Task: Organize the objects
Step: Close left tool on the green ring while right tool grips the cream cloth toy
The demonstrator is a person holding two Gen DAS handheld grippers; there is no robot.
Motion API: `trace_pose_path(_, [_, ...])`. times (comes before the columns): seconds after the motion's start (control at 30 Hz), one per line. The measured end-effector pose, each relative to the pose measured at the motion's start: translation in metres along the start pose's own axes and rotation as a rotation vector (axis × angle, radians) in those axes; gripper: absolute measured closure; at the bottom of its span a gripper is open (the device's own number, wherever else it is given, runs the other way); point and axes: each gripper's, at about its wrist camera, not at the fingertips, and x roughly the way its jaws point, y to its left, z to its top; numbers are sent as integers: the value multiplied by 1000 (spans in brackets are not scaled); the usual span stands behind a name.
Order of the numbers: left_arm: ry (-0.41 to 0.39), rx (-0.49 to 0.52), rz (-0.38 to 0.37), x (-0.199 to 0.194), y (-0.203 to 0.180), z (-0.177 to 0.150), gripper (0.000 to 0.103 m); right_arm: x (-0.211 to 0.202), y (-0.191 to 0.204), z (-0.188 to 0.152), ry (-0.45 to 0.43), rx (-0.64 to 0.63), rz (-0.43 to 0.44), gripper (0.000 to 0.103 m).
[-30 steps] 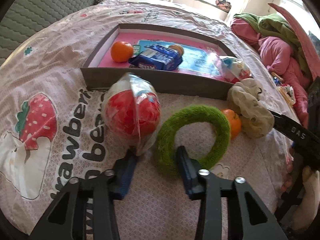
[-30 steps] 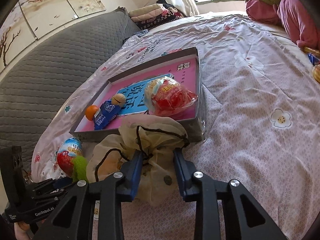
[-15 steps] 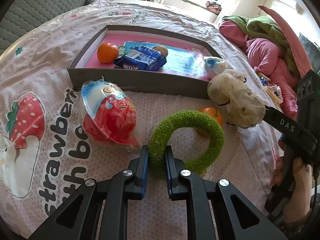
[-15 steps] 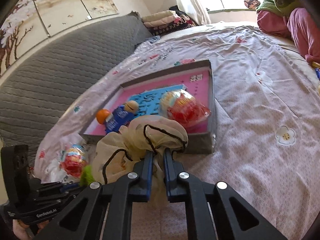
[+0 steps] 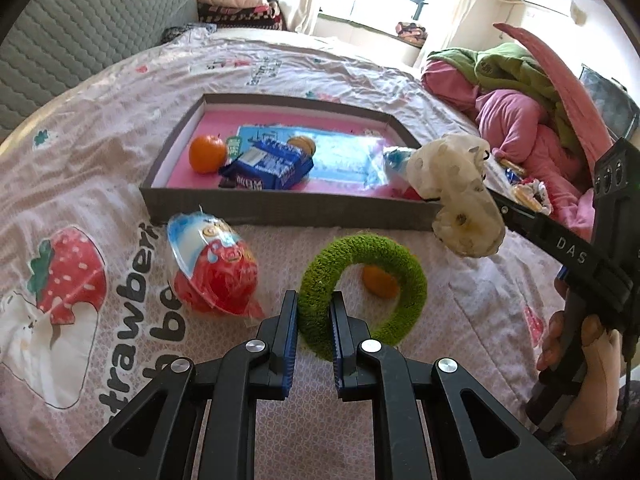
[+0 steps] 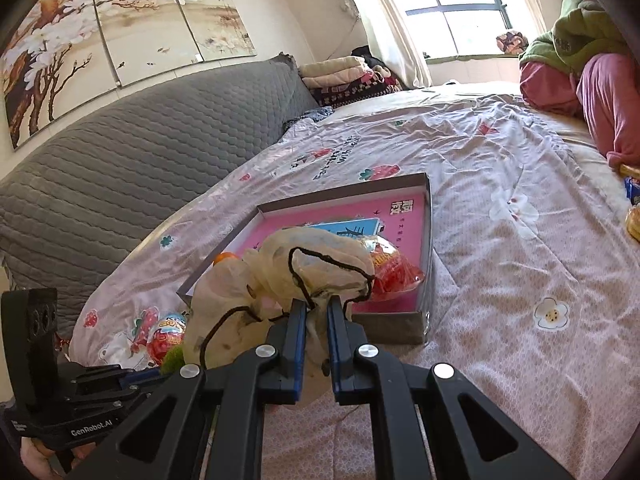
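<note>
fingers (image 5: 289, 312) tilted down, clamping green ring (image 5: 362, 292)

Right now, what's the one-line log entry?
left tongs: shut on green ring | right tongs: shut on cream drawstring bag | box: ahead

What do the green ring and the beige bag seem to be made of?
Ring: probably plush or fuzzy fibre over a soft core; its surface is matte and tufted.
Bag: thin, soft cloth, perhaps gauze; it is limp and wrinkled, with a dark drawstring. The exact fabric is unclear.
</note>
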Motion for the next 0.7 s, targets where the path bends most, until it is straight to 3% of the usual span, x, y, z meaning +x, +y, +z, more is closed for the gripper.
trace_pose_path(0.7, [-98,31,52,-27,3,15,89,-11,32,6,-62,-129,-34,93])
